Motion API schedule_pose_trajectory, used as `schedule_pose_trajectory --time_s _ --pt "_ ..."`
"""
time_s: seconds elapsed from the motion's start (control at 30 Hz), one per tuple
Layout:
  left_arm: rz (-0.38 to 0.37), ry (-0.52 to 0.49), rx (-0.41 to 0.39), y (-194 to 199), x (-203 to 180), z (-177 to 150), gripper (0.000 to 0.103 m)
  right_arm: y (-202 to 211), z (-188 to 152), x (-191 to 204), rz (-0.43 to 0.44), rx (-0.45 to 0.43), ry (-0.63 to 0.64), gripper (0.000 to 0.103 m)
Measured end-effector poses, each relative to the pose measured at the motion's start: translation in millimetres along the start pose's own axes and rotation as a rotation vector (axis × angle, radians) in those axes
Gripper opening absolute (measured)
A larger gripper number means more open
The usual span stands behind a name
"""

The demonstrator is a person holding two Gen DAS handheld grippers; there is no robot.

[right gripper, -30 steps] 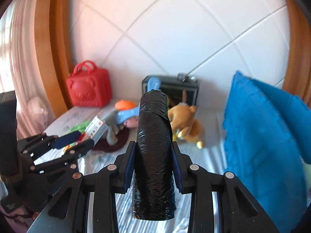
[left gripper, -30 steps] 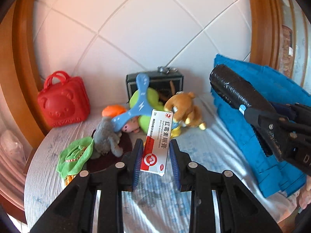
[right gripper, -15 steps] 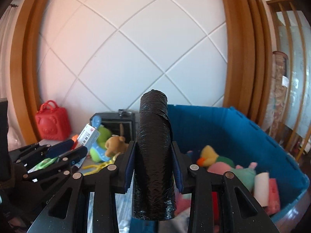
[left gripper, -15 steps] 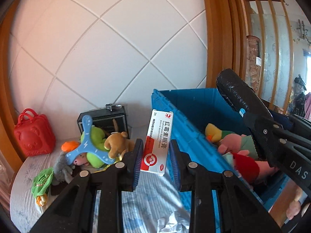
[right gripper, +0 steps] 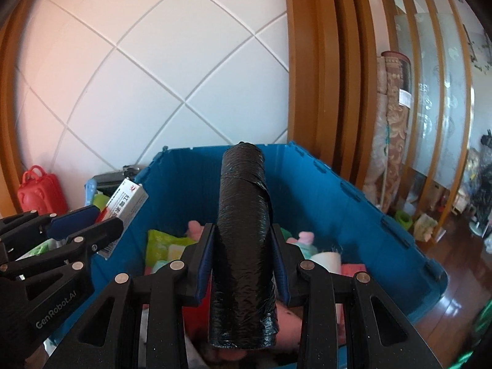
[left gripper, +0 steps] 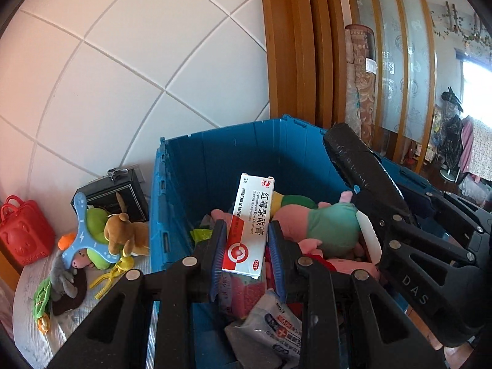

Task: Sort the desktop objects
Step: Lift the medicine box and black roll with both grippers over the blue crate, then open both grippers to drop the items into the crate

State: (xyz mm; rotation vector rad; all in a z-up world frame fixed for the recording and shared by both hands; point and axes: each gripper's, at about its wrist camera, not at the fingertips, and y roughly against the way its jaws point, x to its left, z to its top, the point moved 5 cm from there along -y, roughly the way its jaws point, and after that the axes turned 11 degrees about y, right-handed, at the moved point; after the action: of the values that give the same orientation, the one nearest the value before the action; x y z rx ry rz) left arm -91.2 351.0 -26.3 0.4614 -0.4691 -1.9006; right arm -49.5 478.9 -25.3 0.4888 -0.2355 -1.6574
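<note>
Both tools now over blue bin: left tool grips ointment box, right tool black roll.

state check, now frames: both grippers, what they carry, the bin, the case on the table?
left gripper: shut on ointment box
ointment box: upright, closed, held over bin
right gripper: shut on black roll
black roll: wound tight, upright, held over bin
blue bin: open, partly filled with toys
red case: closed, upright on table
</note>
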Motion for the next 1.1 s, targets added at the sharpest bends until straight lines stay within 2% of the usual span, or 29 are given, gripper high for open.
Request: schedule_pose_trajectory --time_s 0.13,0.47,0.5,0.57,0.6,0.63,0.67,0.7,0.73,0.77,0.83,0.9,1.1 --pt "-0.003 -0.003 0.033 -10 -13 -6 0.027 -10 -10 -15 -0.014 0.026 0.002 0.034" --pt "-0.005 -0.002 0.053 -17 -18 -9 0.027 -33 -20 -36 -0.052 0.067 0.015 0.034" --pt "-0.004 -0.002 0.063 -19 -17 -9 0.028 -33 -20 -36 -0.06 0.069 0.017 0.034" --pt "-0.017 0.009 0.082 -21 -15 -11 0.037 -33 -21 -37 -0.072 0.075 0.013 0.035" --pt "-0.021 0.013 0.086 -21 -12 -11 0.048 -31 -21 -38 -0.075 0.067 0.008 0.039" --pt "-0.02 0.015 0.086 -22 -11 -12 0.057 -28 -20 -39 -0.082 0.059 0.006 0.049" --pt "-0.02 0.017 0.081 -20 -10 -12 0.06 -27 -19 -41 -0.09 0.053 0.006 0.056" --pt "-0.022 0.017 0.076 -19 -9 -13 0.062 -23 -18 -41 -0.105 0.045 0.008 0.07" --pt "-0.023 0.015 0.069 -16 -7 -13 0.064 -20 -17 -42 -0.117 0.039 0.011 0.079" --pt "-0.022 0.014 0.058 -13 -6 -13 0.064 -17 -16 -43 -0.127 0.032 0.012 0.082" --pt "-0.023 0.02 0.04 -7 0 -12 0.065 -10 -14 -44 -0.145 0.018 0.011 0.097" --pt "-0.023 0.03 0.021 0 7 -11 0.067 -2 -11 -43 -0.157 -0.002 0.011 0.103" --pt "0.0 0.075 -0.053 25 40 -9 0.069 16 -2 -28 -0.149 -0.032 0.018 0.103"
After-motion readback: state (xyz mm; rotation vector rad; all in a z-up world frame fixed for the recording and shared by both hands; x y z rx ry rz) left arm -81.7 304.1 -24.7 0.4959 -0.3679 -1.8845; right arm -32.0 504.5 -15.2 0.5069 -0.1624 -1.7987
